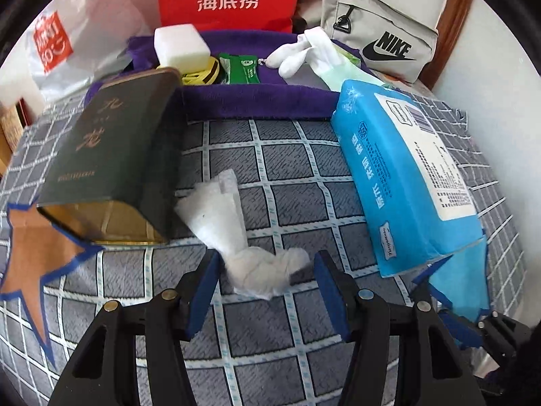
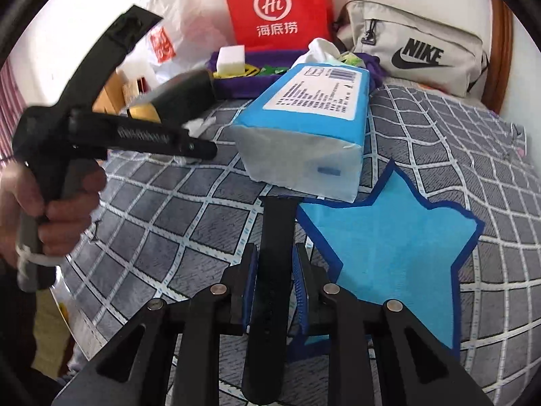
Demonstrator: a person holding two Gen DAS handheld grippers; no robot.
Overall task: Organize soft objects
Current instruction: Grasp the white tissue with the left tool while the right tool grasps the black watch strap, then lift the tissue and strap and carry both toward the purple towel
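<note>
The left gripper (image 1: 267, 277) hangs with its blue pads spread wide on either side of a crumpled white tissue (image 1: 236, 233) lying on the checked bed cover (image 1: 287, 169) — between a dark green tin (image 1: 111, 155) on its side and a blue tissue pack (image 1: 405, 182). The right gripper (image 2: 275, 284) is clamped on a flat black strap (image 2: 275, 237), just beside a blue star cutout (image 2: 399, 243) — the purple tray (image 1: 253, 101) with a white sponge (image 1: 181, 45) and white socks (image 1: 297, 52) sits further back.

A white crumpled tissue (image 1: 236, 237) lies on the grey bedspread (image 1: 287, 355) with its white grid; a blue tissue pack (image 1: 405, 182), dark green tin (image 1: 111, 155), purple tray (image 1: 257, 101).
</note>
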